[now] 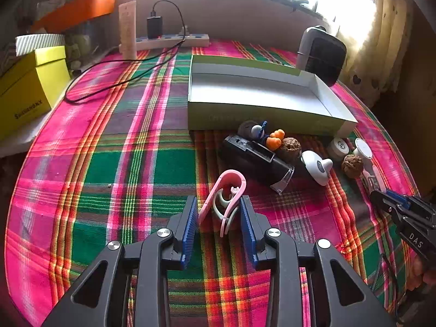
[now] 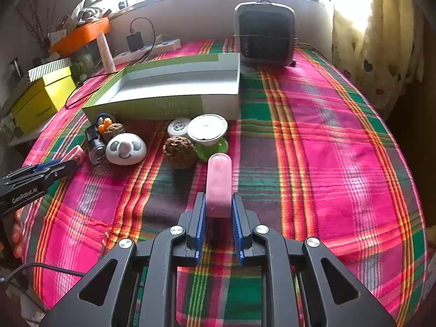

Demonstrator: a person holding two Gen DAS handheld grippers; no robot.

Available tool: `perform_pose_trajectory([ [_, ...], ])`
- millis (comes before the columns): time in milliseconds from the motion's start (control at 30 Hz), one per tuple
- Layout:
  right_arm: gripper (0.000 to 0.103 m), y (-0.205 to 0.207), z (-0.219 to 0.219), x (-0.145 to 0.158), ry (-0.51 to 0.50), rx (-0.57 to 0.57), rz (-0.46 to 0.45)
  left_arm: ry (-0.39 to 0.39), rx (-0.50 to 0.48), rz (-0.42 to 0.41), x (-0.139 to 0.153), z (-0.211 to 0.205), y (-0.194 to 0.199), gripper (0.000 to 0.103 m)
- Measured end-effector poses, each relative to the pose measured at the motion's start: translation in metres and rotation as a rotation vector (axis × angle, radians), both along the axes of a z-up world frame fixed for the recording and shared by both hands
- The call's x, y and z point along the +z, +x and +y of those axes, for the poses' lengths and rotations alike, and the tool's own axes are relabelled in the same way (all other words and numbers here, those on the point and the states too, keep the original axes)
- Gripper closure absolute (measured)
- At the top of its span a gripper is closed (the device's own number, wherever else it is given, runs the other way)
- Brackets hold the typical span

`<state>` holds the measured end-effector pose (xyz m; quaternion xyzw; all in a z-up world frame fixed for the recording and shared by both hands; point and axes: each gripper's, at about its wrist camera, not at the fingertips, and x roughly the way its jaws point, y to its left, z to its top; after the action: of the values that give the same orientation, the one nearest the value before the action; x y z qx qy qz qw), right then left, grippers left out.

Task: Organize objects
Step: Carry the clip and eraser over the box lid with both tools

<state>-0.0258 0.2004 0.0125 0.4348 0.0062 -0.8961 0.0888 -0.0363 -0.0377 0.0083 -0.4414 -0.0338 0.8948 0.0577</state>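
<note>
Right tongs (image 2: 217, 204), nearest item in our right-wrist view: closed on a pink tube (image 2: 219, 179), pads pressing its near end. Tube's long axis runs straight away from us, along the tongs' own line, far rounded tip pointing at the green dish (image 2: 215, 150) and white cup (image 2: 207, 128).

Left tongs (image 1: 219, 212): partly open, straddling a pink clip (image 1: 227, 193). Clip stands on edge betw. the pads, long axis slanting up and to the right; right pad looks to touch it, left pad shows a gap. Firm grip: we can't tell.

Target, as we judge it: open box (image 2: 169, 103), green outside, white inside, nothing in it yet. It lies dead ahead of both tongs, beyond the clutter, long side facing us.

Clutter betw. tongs and box, on the plaid tabletop (image 2: 313, 147):
- black flashlight (image 1: 256, 160), lying slantwise
- two walnuts (image 1: 351, 164)
- white koala-face toy (image 2: 126, 148)
- orange bits (image 1: 275, 139)
- small white vent cap (image 2: 178, 126)

Key relation: box sits ahead and slightly left of the right tongs, ahead and slightly right of the left. Both similar range; the right has the surer hold. Tube must go up and over the cup and walnut (image 2: 179, 152), then drop in, pref. lengthwise w/ the box.
</note>
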Motion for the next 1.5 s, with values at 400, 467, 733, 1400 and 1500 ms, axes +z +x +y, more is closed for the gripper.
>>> perform_pose_trajectory([
  [400, 0.059, -0.012, -0.009, -0.002, 0.057, 0.020, 0.012, -0.045, -0.022, 0.015, -0.001, 0.008, -0.010, 0.057],
  [467, 0.059, -0.013, -0.008, -0.002, 0.062, 0.017, 0.012, -0.049, -0.018, 0.019, -0.001, 0.008, -0.010, 0.057],
  [733, 0.074, -0.013, -0.008, -0.001, 0.073, 0.023, 0.020, -0.065, 0.003, 0.009, 0.000, 0.009, -0.013, 0.068],
  [1400, 0.084, -0.009, -0.010, 0.009, 0.031, 0.070, 0.031, -0.052, -0.006, 0.024, 0.006, 0.012, -0.011, 0.081],
  [1500, 0.084, -0.009, -0.011, 0.015, 0.014, 0.078, 0.036, -0.042, -0.012, 0.036, 0.012, 0.013, -0.009, 0.081],
])
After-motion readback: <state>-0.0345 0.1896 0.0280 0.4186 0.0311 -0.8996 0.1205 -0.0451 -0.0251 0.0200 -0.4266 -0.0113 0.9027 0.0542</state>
